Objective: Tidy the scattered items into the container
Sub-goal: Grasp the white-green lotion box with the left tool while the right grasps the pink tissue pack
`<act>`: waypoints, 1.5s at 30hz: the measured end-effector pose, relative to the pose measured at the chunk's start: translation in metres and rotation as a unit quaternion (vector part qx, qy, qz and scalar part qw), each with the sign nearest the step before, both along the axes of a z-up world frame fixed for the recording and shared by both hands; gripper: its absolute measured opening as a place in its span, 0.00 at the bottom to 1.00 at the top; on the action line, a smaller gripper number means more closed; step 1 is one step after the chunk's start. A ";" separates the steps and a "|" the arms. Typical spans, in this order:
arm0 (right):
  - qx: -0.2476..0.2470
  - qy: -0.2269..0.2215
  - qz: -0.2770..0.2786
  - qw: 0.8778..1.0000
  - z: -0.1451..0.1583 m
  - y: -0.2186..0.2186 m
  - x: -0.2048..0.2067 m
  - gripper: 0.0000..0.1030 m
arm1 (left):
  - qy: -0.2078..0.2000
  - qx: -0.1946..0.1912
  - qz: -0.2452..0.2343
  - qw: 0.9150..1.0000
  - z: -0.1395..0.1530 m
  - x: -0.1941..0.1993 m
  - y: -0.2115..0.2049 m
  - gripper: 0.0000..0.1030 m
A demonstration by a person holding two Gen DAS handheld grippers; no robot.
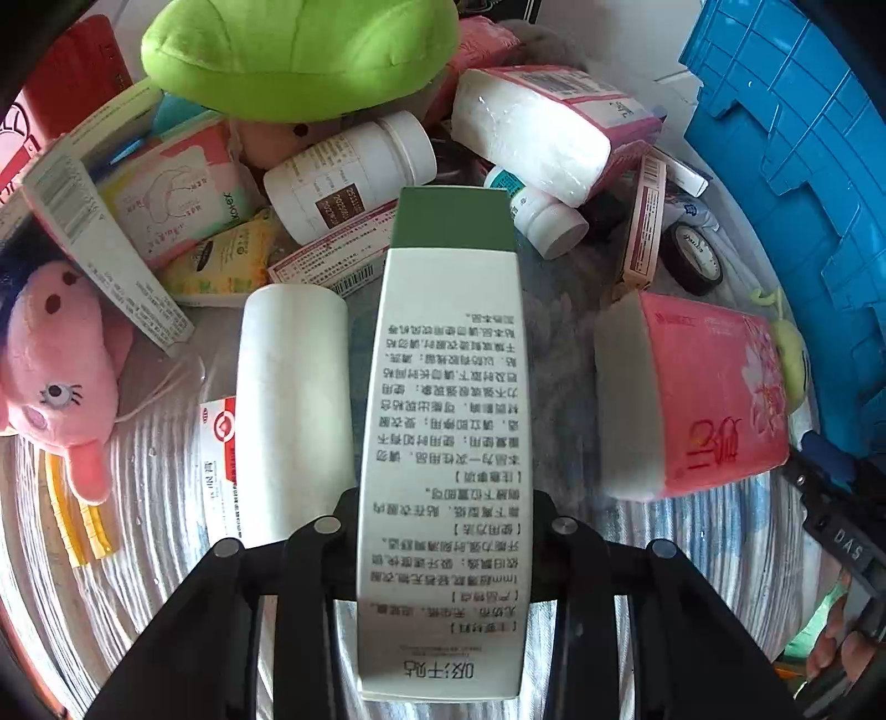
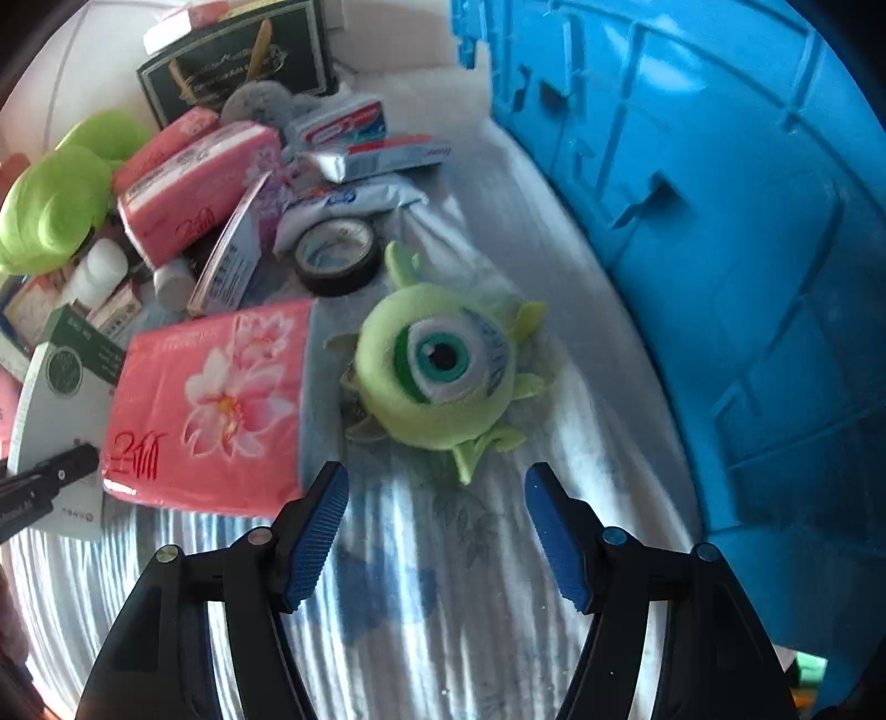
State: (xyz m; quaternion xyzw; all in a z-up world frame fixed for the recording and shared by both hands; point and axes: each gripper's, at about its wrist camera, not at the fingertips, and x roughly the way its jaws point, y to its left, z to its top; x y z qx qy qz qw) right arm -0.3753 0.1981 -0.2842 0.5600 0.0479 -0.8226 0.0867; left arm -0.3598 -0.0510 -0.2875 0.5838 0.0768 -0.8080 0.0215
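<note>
A tall white box with a green end and printed text stands between the fingers of my left gripper, which is shut on its sides. The same box shows at the left edge of the right wrist view. My right gripper is open, its blue pads apart, pointing down at the striped cloth. A green one-eyed plush toy lies just beyond its fingertips, untouched. The blue plastic crate rises at the right, also seen as the crate in the left wrist view.
A pink tissue pack lies left of the plush. A black tape roll, white pill bottles, a white roll, a pink plush, a big green plush and several boxes crowd the far side.
</note>
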 end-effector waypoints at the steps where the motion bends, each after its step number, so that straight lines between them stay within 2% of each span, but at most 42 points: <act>1: -0.014 -0.011 0.022 1.000 0.000 -0.007 0.005 0.62 | 0.006 -0.002 0.003 1.000 0.006 0.004 -0.001 0.34; 2: -0.035 -0.027 0.058 0.997 0.001 -0.018 0.012 0.62 | 0.012 -0.004 0.006 1.000 0.012 0.007 -0.002 0.34; 4: -0.084 -0.057 0.139 0.985 0.007 -0.040 0.029 0.62 | 0.021 -0.008 0.012 1.000 0.021 0.013 -0.005 0.34; 6: -0.098 -0.042 0.181 0.978 0.023 -0.053 0.040 0.62 | 0.024 -0.010 0.020 0.999 0.025 0.019 -0.007 0.34; 7: -0.099 -0.024 0.187 0.977 0.032 -0.055 0.039 0.63 | 0.025 -0.010 0.025 0.999 0.026 0.022 -0.008 0.34; 9: -0.101 0.007 0.187 0.977 0.047 -0.056 0.031 0.74 | 0.027 -0.010 0.034 0.999 0.026 0.026 -0.008 0.34; 10: -0.097 0.015 0.188 0.977 0.051 -0.057 0.027 0.87 | 0.028 -0.010 0.038 0.999 0.026 0.029 -0.008 0.34; 11: -0.090 0.020 0.195 0.976 0.053 -0.061 0.024 0.92 | 0.029 -0.010 0.042 0.999 0.025 0.033 -0.009 0.34; 15: -0.061 0.019 0.243 0.968 0.040 -0.084 0.018 0.94 | 0.030 -0.016 0.049 0.998 0.021 0.045 -0.013 0.34; 17: -0.044 0.011 0.253 0.966 0.026 -0.091 0.011 1.00 | 0.032 -0.021 0.048 0.998 0.019 0.051 -0.016 0.34; 21: -0.031 0.001 0.263 0.964 0.008 -0.102 0.001 1.00 | 0.033 -0.033 0.046 0.998 0.015 0.048 -0.012 0.34; 25: -0.035 0.003 0.270 0.962 0.003 -0.112 -0.011 1.00 | 0.040 -0.040 0.047 0.997 0.017 0.047 -0.012 0.33; 27: -0.030 -0.005 0.270 0.962 0.001 -0.115 -0.017 0.94 | 0.043 -0.041 0.044 0.997 0.020 0.047 -0.013 0.33; 28: -0.036 -0.013 0.269 0.962 0.003 -0.114 -0.018 0.85 | 0.047 -0.043 0.042 0.997 0.023 0.047 -0.012 0.33; 32: -0.038 0.013 0.255 0.966 0.032 -0.102 -0.011 0.84 | 0.072 -0.040 0.040 0.996 0.043 0.048 -0.012 0.33; 37: -0.060 0.063 0.239 0.967 0.089 -0.084 0.003 0.84 | 0.125 -0.042 0.031 0.991 0.089 0.051 -0.012 0.33; 45: -0.069 0.176 0.216 0.958 0.187 -0.097 0.044 0.85 | 0.221 -0.044 0.001 0.974 0.167 0.073 -0.011 0.33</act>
